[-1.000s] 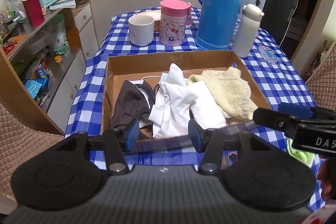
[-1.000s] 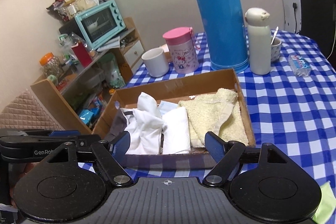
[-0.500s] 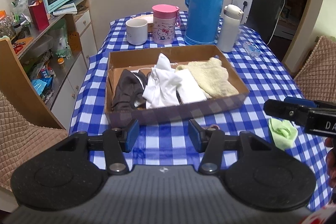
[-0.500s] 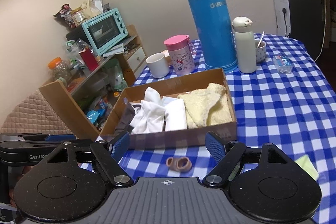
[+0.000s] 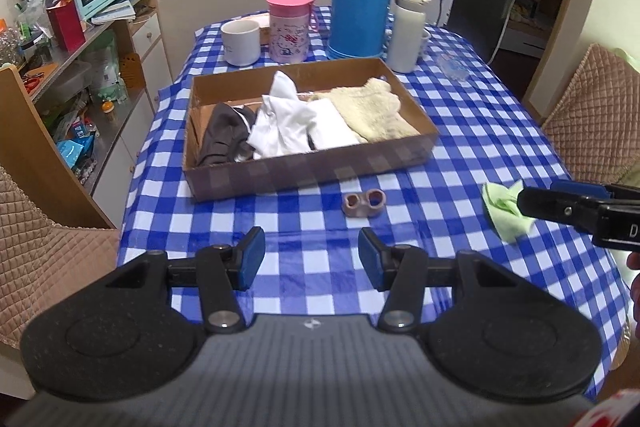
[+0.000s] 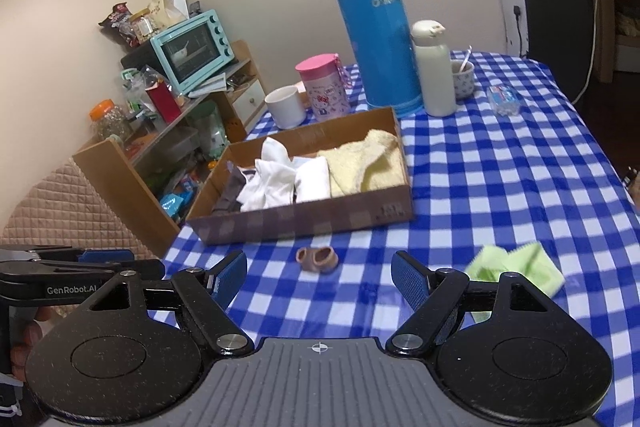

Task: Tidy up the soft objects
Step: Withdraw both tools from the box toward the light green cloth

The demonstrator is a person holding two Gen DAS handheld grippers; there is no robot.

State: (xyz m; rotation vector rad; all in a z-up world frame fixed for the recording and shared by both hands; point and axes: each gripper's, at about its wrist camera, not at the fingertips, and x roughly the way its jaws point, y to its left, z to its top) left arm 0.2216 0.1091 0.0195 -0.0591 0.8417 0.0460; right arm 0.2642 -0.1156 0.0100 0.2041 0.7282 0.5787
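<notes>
Left wrist view
Landmark: we take the box [image 5: 312, 171] on the checked table [image 5: 480, 147] as our reference.
Box contents: a dark cloth [image 5: 224, 137] at its left end, a white cloth [image 5: 288, 125] in the middle, a cream towel [image 5: 376, 111] at its right end; we judge these sorted, packed side by side to fill the box.
Loose items: a tan band [image 5: 363, 203] lies just in front of the box; a green cloth [image 5: 505, 213] lies in front and well to the right of the box.
Left gripper [image 5: 311, 259]: spread, nothing between its pads, hanging over bare table in front of the box.
Right gripper: only one finger shows at the right edge, near the green cloth.

Right wrist view
Right gripper [image 6: 318, 281]: spread wide and empty, in front of the box [image 6: 304, 219], wide enough, we judge, to take a crumpled cloth.
Band [image 6: 317, 258]: just in front of the box, between box and gripper.
Green cloth [image 6: 516, 267]: in front of the box, to its right, just past our right finger.
Behind the box: flask [image 6: 376, 35], bottle [image 6: 434, 71], pink cup [image 6: 324, 89], mug [image 6: 285, 106], standing clear of the sorting.
Judgement: we are set back from the box so both loose items are in reach.
</notes>
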